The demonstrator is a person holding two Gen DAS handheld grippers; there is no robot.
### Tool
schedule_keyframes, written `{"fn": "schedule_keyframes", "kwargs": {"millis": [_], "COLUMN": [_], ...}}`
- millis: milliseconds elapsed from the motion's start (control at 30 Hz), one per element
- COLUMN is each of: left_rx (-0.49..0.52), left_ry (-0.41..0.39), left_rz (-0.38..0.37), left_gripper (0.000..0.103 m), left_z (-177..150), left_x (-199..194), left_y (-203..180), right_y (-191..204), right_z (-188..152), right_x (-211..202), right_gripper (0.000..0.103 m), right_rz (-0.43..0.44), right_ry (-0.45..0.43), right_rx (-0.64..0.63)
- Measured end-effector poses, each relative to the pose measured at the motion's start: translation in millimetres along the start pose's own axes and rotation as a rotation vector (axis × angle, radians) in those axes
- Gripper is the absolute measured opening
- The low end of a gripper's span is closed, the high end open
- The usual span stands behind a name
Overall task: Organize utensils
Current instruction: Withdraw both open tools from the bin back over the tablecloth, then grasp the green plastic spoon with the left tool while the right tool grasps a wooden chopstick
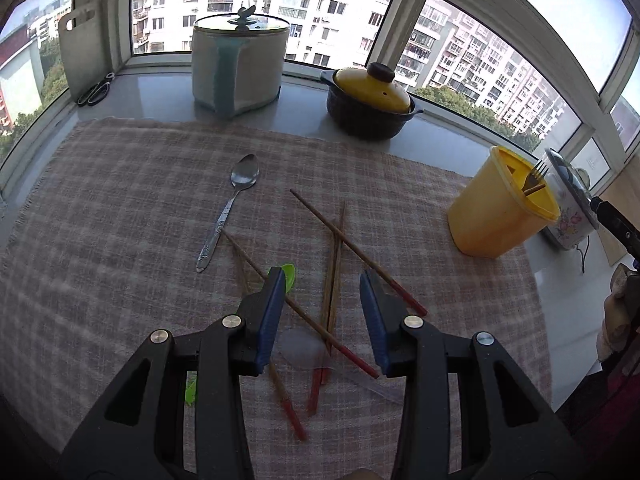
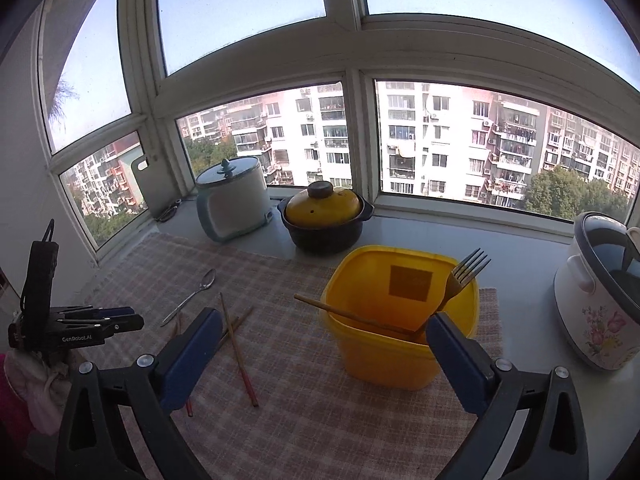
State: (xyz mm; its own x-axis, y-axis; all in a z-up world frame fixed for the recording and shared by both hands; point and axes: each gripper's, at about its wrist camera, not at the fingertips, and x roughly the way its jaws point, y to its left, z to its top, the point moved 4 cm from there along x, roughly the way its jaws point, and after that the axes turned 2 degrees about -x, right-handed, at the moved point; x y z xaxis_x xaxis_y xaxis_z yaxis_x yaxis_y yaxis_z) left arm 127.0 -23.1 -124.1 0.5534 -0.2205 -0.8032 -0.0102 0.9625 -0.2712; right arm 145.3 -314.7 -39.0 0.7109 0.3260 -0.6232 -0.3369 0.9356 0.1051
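Glossy metal spoon (image 1: 244, 178); matt wooden chopsticks (image 1: 338, 236); smooth yellow plastic tub (image 2: 400, 320); woven checked cloth (image 1: 120, 200)

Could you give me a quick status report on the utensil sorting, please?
Both tools open, empty: left tool over chopsticks, right tool at yellow tub. Fork in tub. Spoon on cloth. Nothing blocking.

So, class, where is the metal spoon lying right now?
In the left wrist view the metal spoon lies on the checked cloth, left of the scattered chopsticks, bowl toward the window.
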Motion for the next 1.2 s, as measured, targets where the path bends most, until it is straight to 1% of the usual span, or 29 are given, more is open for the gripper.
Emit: {"fn": "schedule_keyframes", "kwargs": {"millis": [100,200,300,333,467,567,633,700,900,933,1000,1133,1200], "left_rx": [-0.009,-0.011,-0.01,-0.006,0.044,0.049,0.068,0.094,0.178,0.195,0.222,0.278,0.297], "left_ry": [0.043,0.079,0.123,0.137,0.171,0.197,0.217,0.23,0.284,0.292,0.311,0.338,0.35], "left_rz": [0.004,0.004,-0.013,-0.015,-0.01,-0.013,-0.009,0.007,0.035,0.04,0.046,0.061,0.069], "left_gripper": [0.039,0.029,0.023,0.023,0.02,0.02,0.02,0.02,0.02,0.02,0.02,0.02,0.02], "left_z": [-8.0,-16.5,-24.0,-26.1,-33.9,-36.4,-38.4,-39.5,-38.0,-38.4,-39.4,-43.4,-45.4], "left_x": [4.2,9.0,17.2,20.5,31.4,41.7,48.5,54.0,70.6,73.3,77.1,83.8,87.4], "left_y": [26.5,45.6,56.9,59.4,61.2,63.1,63.2,63.2,57.0,55.8,53.2,49.5,48.9], "right_y": [19.3,37.9,57.4,63.2,81.7,92.8,96.3,100.0,108.0,108.9,111.5,117.4,119.0], "right_z": [-3.4,-6.6,-9.5,-10.7,-16.8,-23.2,-27.2,-31.5,-39.6,-40.4,-42.5,-45.5,-46.8], "right_x": [10.4,23.2,35.1,39.9,62.7,82.9,97.5,111.0,150.1,156.3,167.8,182.1,189.6], "right_gripper": [0.103,0.103,0.1,0.099,0.095,0.091,0.087,0.079,0.066,0.065,0.058,0.056,0.052], "right_rz": [0.007,0.023,0.037,0.044,0.071,0.096,0.105,0.116,0.168,0.168,0.167,0.175,0.179], "right_ry": [0.016,0.044,0.078,0.095,0.174,0.239,0.283,0.327,0.438,0.454,0.482,0.516,0.535], "right_rx": [-0.024,-0.044,-0.081,-0.094,-0.121,-0.127,-0.126,-0.13,-0.134,-0.133,-0.139,-0.164,-0.173]}}
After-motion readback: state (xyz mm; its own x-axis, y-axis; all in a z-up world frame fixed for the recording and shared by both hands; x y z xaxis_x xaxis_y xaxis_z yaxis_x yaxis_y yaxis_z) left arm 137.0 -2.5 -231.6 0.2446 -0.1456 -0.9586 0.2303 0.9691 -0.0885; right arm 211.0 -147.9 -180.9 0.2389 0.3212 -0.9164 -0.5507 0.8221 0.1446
